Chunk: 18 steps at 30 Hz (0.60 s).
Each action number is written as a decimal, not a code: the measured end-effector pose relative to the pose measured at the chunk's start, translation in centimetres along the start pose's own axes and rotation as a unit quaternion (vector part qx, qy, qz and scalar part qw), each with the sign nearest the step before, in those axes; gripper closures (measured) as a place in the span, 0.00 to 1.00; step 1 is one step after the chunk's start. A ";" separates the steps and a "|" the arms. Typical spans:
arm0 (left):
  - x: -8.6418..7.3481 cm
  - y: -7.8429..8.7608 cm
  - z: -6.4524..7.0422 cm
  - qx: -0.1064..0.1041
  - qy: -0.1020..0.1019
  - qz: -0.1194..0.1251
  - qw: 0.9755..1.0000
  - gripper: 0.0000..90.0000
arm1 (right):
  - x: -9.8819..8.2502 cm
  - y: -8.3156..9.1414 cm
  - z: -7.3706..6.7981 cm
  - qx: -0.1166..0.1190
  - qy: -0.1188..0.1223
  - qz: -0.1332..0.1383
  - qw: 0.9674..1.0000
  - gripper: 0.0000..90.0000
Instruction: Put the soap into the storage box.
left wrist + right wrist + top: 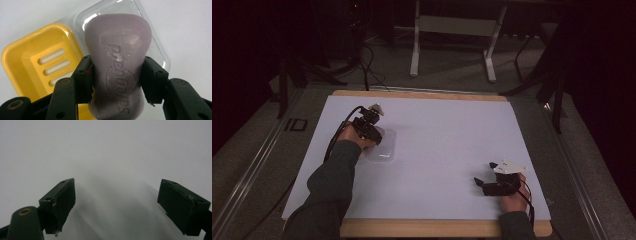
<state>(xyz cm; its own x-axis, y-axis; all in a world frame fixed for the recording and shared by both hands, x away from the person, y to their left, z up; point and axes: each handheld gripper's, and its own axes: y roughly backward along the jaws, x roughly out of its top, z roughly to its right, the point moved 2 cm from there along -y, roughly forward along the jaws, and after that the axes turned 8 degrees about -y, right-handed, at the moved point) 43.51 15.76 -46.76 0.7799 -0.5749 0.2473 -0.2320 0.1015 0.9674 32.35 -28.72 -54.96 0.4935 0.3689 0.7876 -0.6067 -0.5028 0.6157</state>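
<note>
A pale purple bar of soap [117, 62] with embossed lettering is clamped between the two black jaws of my left gripper [117, 80], whose pads press on its narrow waist. Behind it lie a yellow soap dish [37, 62] with slots and a clear plastic lid [155, 50]. In the high view my left gripper [371, 131] hovers over the clear lid [384, 150] at the left of the white mat. My right gripper [482, 184] rests near the front right of the mat, its jaws open and bare [117, 205].
The white mat [437, 130] covers a wooden tabletop [422, 229]. Cables trail from both grippers. A metal stand [452, 30] and dark floor lie beyond the table's far edge.
</note>
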 end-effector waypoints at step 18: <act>-0.4 0.0 -1.6 0.000 0.042 0.008 0.999 0.56 | 0.0 0.0 0.0 -0.002 0.001 0.000 1.000 0.16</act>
<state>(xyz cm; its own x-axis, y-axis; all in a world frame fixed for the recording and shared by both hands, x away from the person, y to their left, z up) 44.13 17.32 -46.79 0.8223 -0.5024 0.2674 -0.2456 0.1105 0.9630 32.34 -28.68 -54.97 0.4923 0.3696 0.7880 -0.6091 -0.5005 0.6153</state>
